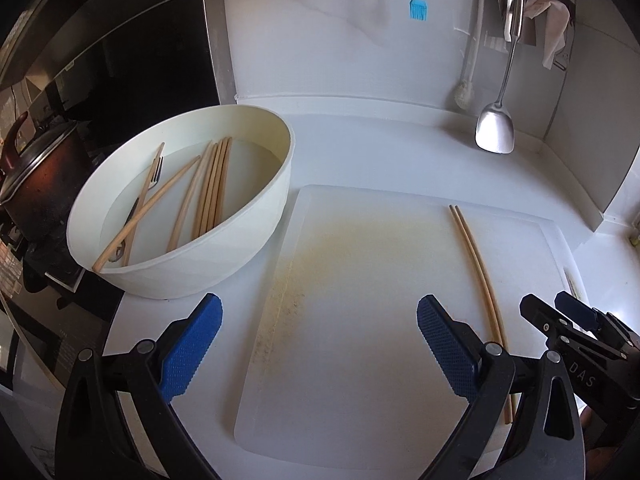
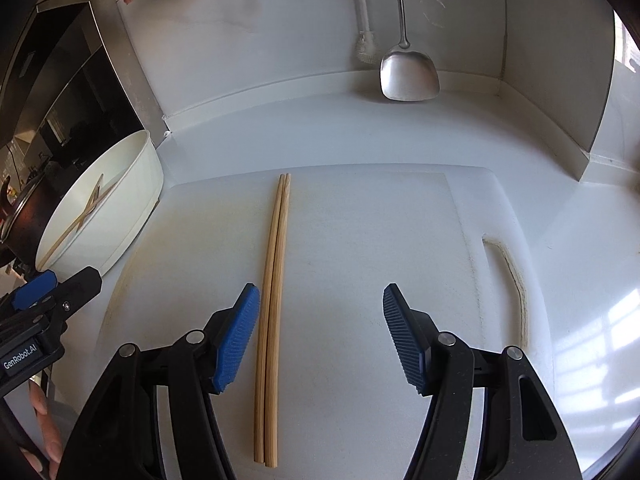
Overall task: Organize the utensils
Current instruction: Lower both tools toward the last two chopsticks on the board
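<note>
White tiled walls close in a kitchen corner, and a white surface [image 1: 360,132] runs along them with a pale, stained cutting board [image 1: 360,320] lying flat on it. At the board's left, just beside its edge, stands a cream bowl [image 1: 256,216] holding loose chopsticks [image 1: 212,188] and a dark fork [image 1: 154,178], all leaning across its inside. On the board's right part lie 2 more chopsticks as a pair [image 2: 274,300], side by side and touching, running from near edge to far edge. The left tool [image 1: 318,322] hovers over the board's left half, its blue pads [image 1: 192,344] set wide apart with nothing between them. The right tool [image 2: 318,312] hovers over the board's right part, its pads [image 2: 236,340] also apart; the pair lies below the gap, just beside the left pad, and no pad presses on it. A person's fingers [image 2: 46,420] show at the lower left of the right wrist view, behind the left tool's body. On the back wall hang a blue brush [image 1: 418,8], a white scrubber [image 1: 466,92] and a steel spatula [image 1: 495,130], whose blade reaches down close to the surface. Left of the bowl, past a dark panel, sits a dark pot [image 1: 36,184] with a lid.
</note>
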